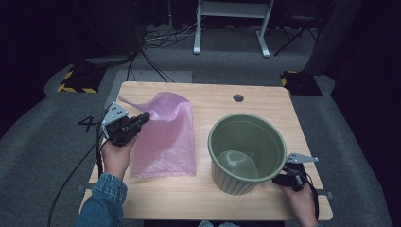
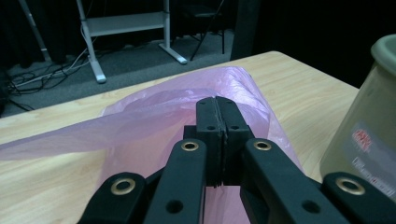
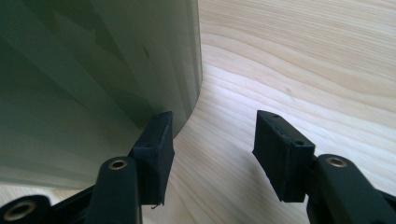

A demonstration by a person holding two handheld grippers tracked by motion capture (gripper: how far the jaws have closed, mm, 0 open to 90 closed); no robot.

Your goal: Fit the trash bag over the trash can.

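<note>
Gripping: our left gripper (image 1: 142, 118) pinches the pink bag (image 1: 165, 137), jaws together.
Right gripper (image 1: 280, 178): jaws apart, beside our green bucket (image 1: 246, 151).

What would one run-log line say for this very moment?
left gripper: shut on thin pink plastic bag | right gripper: open beside ribbed green plastic bin | wooden table: bin upright

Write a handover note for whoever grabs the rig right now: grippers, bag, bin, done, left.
Left gripper: shut on the pink bag, lifting its upper edge; the rest lies on the table.
Right gripper: open, low beside the green bin, one pad near its wall, nothing gripped.
Done: bag picked up by an edge.
Left, probably: open the bag and line the bin, which looks unlined.
</note>
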